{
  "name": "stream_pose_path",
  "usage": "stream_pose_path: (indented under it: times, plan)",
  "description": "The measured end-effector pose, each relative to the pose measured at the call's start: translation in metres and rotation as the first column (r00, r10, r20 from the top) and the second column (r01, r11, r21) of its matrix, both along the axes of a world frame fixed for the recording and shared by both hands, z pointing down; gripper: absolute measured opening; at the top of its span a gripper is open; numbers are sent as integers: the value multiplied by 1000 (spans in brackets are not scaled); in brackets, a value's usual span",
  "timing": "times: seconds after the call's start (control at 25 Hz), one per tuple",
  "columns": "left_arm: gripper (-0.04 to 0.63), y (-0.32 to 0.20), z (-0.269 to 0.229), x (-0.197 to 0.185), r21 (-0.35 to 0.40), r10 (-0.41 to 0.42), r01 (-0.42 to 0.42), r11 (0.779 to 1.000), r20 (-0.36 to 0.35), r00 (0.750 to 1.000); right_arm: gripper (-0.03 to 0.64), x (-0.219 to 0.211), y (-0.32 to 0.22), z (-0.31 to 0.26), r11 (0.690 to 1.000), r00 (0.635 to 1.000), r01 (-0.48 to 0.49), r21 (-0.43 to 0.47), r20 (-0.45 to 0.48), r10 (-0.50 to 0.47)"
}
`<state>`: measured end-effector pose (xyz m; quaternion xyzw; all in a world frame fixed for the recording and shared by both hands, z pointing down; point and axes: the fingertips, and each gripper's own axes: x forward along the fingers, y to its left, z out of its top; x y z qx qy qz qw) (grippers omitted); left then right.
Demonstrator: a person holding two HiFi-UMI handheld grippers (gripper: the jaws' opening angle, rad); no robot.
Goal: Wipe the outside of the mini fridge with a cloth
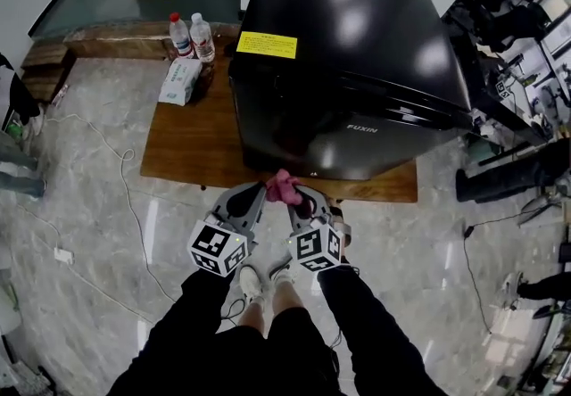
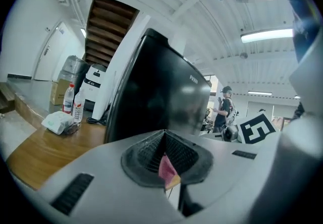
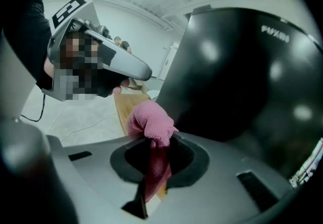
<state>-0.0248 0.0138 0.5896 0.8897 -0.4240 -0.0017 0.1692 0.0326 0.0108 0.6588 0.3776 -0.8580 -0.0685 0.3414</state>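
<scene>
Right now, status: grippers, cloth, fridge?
Left gripper, right gripper both shut on pink fuzzy cloth. Glossy black mini fridge on wooden table. Two plastic bottles beside it, clear of front.

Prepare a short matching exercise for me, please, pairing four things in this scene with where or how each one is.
Things:
1. mini fridge
2. cloth
3. water bottles
4. yellow label

Descriptions:
A. stuck on the fridge's top, near a corner
B. pink, gripped in the right tool
C. standing on the wooden table, beside the fridge
D. glossy black, sitting on the table

Pairs: 1-D, 2-B, 3-C, 4-A
</scene>
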Motion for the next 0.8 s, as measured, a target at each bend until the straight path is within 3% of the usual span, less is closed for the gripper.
stream_pose_path:
  times: [0.16, 0.44, 0.68, 0.8]
  plan:
    - [5, 19, -69, 34, 38, 82, -81, 996, -30, 996, 51, 38, 20, -83, 989, 992, -118, 88, 58, 113]
    - [5, 43, -166, 94, 169, 205, -208, 963, 35, 978, 51, 97, 37, -207, 917, 958, -283, 282, 125, 257]
    - [6, 37, -199, 133, 224, 241, -254, 941, 84, 967, 51, 151, 27, -263, 855, 930, -366, 368, 124, 345]
    - [5, 33, -206, 151, 235, 259, -271, 934, 83, 962, 51, 170, 18, -274, 848, 930, -362, 388, 95, 354]
